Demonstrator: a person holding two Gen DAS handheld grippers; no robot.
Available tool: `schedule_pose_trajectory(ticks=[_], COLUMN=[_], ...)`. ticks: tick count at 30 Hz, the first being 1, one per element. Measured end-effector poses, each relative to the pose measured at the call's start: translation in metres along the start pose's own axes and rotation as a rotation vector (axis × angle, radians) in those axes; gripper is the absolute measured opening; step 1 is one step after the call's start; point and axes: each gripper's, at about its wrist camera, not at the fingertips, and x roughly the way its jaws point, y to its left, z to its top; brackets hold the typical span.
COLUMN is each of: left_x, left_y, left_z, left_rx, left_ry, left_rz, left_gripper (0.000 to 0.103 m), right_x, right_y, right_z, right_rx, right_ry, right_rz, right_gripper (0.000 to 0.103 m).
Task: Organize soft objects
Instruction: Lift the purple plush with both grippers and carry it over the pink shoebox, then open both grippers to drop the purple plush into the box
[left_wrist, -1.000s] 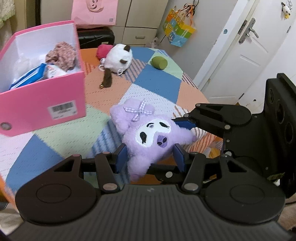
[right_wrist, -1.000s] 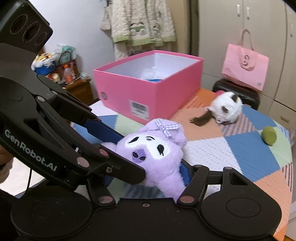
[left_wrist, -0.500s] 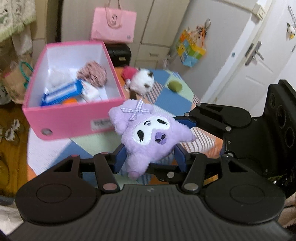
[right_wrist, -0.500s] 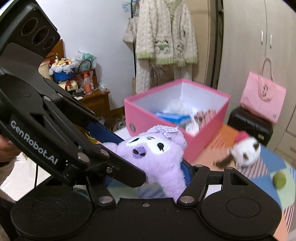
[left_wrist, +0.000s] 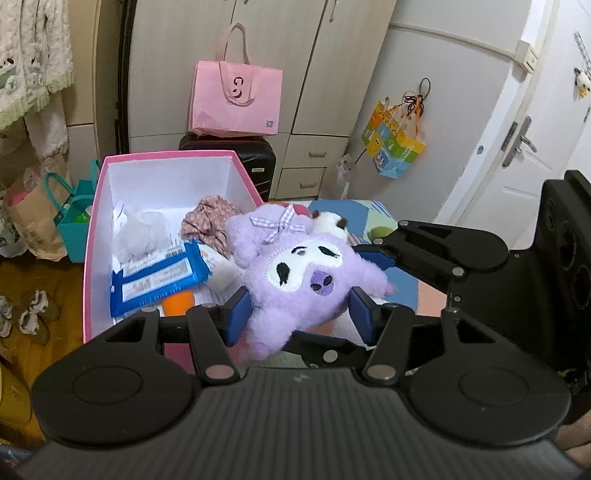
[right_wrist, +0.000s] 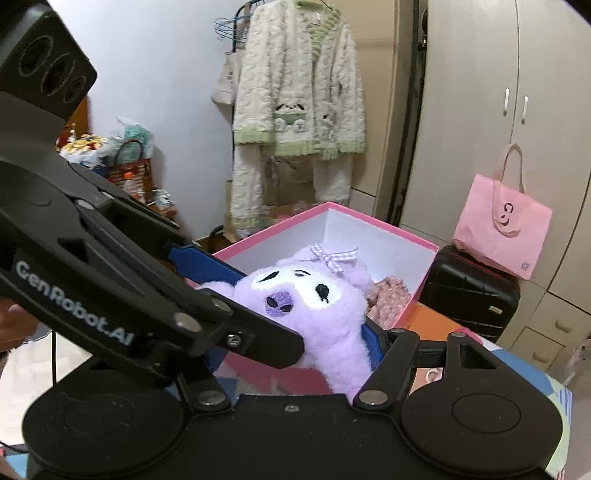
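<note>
Both grippers clamp the same purple plush toy (left_wrist: 303, 280). The left gripper (left_wrist: 299, 314) has its blue pads pressed into the toy's lower body from either side, while the right gripper (right_wrist: 295, 332) comes in across it and pinches the plush from the other direction, one blue pad showing at the toy's flank. A soft, floppy toy sags in a single grip, so the two-handed hold probably serves to keep it steady and face-up.

The plush hangs in the air above the near edge of the pink box (left_wrist: 92, 236), head and checked bow toward the open interior — likely about to be lowered in. The box already holds a blue packet (left_wrist: 159, 280), a floral fabric bundle (left_wrist: 210, 221), something white and crumpled (left_wrist: 140, 236) and an orange object (left_wrist: 179, 301), so free room lies mostly at the near right.

The box stands on a table with a patchwork cloth (left_wrist: 402, 284), where a white plush (left_wrist: 332, 223) lies just behind the purple one. Beyond are a black suitcase (left_wrist: 255, 158) carrying a pink tote bag (left_wrist: 236, 99), pale wardrobes (left_wrist: 295, 55), a white door (left_wrist: 535, 147) and a fleecy pyjama set (right_wrist: 295, 92) on a hanger.
</note>
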Motion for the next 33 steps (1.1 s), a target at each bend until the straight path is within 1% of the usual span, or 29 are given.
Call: schedule_pose_trajectory(ticks=[5, 10, 13, 18, 23, 25, 29, 33], left_x=[0.023, 0.050, 0.065, 0.082, 0.085, 0.082, 0.069, 0.048], left_y=[0.026, 0.053, 0.064, 0.080, 0.081, 0.078, 0.064, 0.055], left_z=[0.009, 0.017, 0.022, 0.022, 0.017, 0.014, 0.011, 0.010], left_rx=[-0.036, -0.081, -0.097, -0.130, -0.118, -0.097, -0.019, -0.012], left_ry=[0.000, 0.020, 0.013, 0.038, 0.054, 0.049, 0.025, -0.007], left_rz=[0.001, 0.011, 0.027, 0.024, 0.039, 0.068, 0.142, 0.141], left_gripper=[0.055, 0.055, 0.055, 0.056, 0.056, 0.056, 0.057, 0.058], right_x=[0.034, 0.067, 0.088, 0.109, 0.114, 0.111, 0.103, 0.084], right_y=[-0.013, -0.024, -0.032, -0.037, -0.029, -0.028, -0.029, -0.025], right_z=[0.010, 0.010, 0.011, 0.013, 0.010, 0.009, 0.010, 0.007], right_rx=[0.017, 0.027, 0.043, 0.041, -0.013, -0.015, -0.021, -0.037], right_ry=[0.032, 0.060, 0.079, 0.125, 0.157, 0.166, 0.183, 0.165], right_rz=[0.010, 0.009, 0.005, 0.021, 0.010, 0.007, 0.009, 0.016], right_gripper=[0.074, 0.074, 0.074, 0.074, 0.073, 0.073, 0.073, 0.073])
